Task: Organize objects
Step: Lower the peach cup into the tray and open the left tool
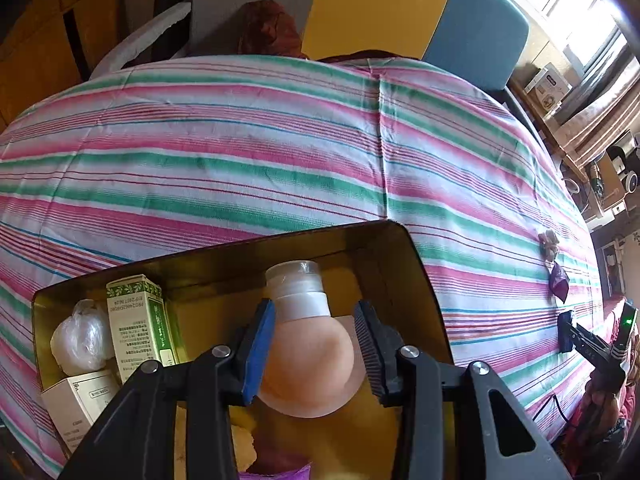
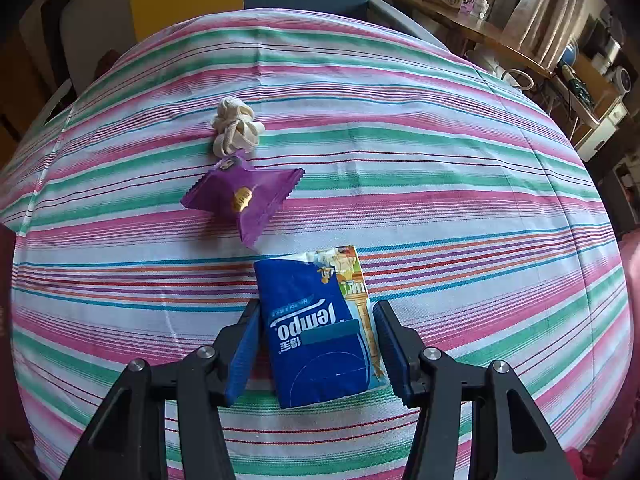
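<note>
The left gripper (image 1: 316, 350), jaws slack around the round bottle (image 1: 306, 364) inside the tin (image 1: 416, 276), is releasing; the right gripper (image 2: 318, 354) straddles the tissue pack (image 2: 320, 328) lengthwise, pads not yet pressing.

Left gripper (image 1: 316, 340) angled steeply down, jaws parted, right gripper (image 2: 316, 344) likewise, jaws apart
</note>
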Available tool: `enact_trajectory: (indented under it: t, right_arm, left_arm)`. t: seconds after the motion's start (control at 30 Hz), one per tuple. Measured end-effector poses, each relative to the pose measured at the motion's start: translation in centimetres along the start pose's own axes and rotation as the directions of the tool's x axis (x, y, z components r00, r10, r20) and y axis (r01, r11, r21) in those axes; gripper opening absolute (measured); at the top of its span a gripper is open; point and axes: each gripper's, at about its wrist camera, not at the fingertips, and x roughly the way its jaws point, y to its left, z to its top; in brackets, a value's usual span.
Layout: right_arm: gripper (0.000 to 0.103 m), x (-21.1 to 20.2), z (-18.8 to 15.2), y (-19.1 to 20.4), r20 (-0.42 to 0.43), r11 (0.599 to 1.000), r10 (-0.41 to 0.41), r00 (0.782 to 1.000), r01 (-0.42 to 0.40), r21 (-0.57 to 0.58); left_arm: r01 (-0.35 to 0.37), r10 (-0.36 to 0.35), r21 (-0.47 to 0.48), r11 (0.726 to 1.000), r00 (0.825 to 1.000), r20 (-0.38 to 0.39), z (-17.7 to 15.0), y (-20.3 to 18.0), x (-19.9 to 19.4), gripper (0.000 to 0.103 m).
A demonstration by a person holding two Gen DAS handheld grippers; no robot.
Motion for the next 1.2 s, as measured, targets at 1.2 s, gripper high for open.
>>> enact_trajectory:
  t: [1.2]
  right_arm:
    - [0.054,-3.2,-3.3,7.5,-0.011,0.988,0.098,0.995,-0.098,-0.118]
  left_arm:
    - [-0.191,0.126,0.105,0.976,0.887,0.445,-14.7,0.4,-16.9,0.044]
